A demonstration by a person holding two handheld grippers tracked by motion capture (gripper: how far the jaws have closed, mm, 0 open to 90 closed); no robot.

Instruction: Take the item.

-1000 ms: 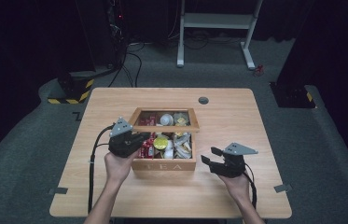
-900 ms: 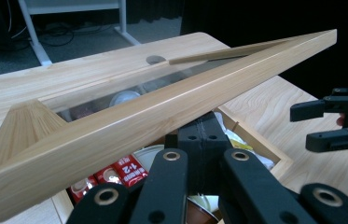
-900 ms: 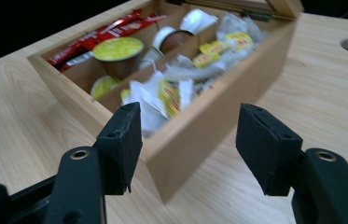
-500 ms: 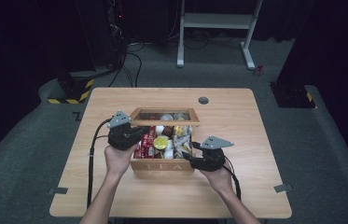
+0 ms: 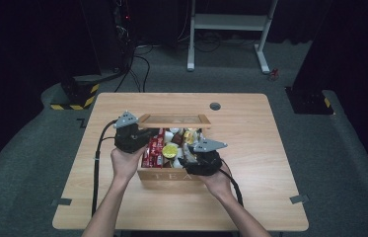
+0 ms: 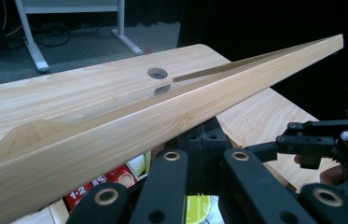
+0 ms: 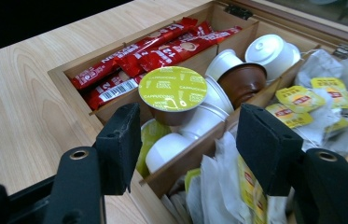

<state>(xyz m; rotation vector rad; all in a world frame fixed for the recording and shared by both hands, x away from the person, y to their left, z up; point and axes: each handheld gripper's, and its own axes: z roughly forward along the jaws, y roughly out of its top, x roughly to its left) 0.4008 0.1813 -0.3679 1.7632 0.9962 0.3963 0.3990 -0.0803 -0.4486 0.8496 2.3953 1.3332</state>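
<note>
High view: wooden tea box [image 5: 169, 174] on desk [image 5: 250, 143].
Left claw [image 5: 144, 134]: clamps raised lid [image 5: 174, 120].
Right claw [image 7: 185, 144]: spread wide over coffee pods [image 7: 174, 91].

Both grippers [image 5: 131, 138] [image 5: 202, 160] are black, topped by grey three-cornered plates (black cables trail back); forearms are bare.
</note>
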